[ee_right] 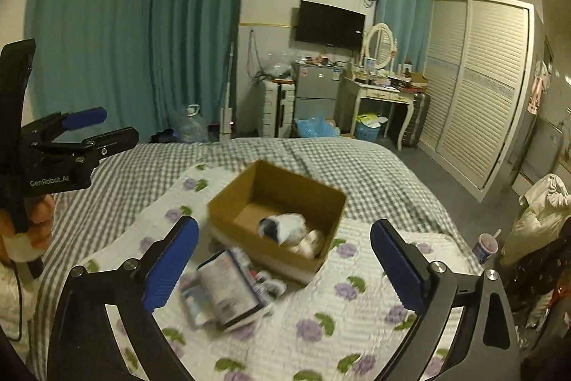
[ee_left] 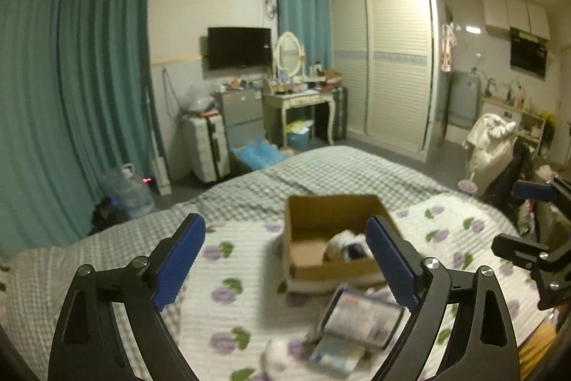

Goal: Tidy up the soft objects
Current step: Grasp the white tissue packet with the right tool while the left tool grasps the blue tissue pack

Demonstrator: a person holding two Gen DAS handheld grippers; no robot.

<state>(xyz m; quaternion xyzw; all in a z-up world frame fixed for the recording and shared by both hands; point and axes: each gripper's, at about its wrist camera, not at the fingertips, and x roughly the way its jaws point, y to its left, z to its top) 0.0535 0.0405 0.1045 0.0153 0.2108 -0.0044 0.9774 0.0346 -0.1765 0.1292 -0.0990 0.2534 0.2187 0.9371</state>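
A matt brown cardboard box (ee_right: 276,215) is seen on a quilted cloth coverlet (ee_right: 357,309) printed with flowers; at its 7 o'clock a glossy plastic-wrapped packet (ee_right: 228,295) is shown; ribbed blue pads (ee_left: 178,259) are fitted to matt black plastic arms with shiny metal screws.
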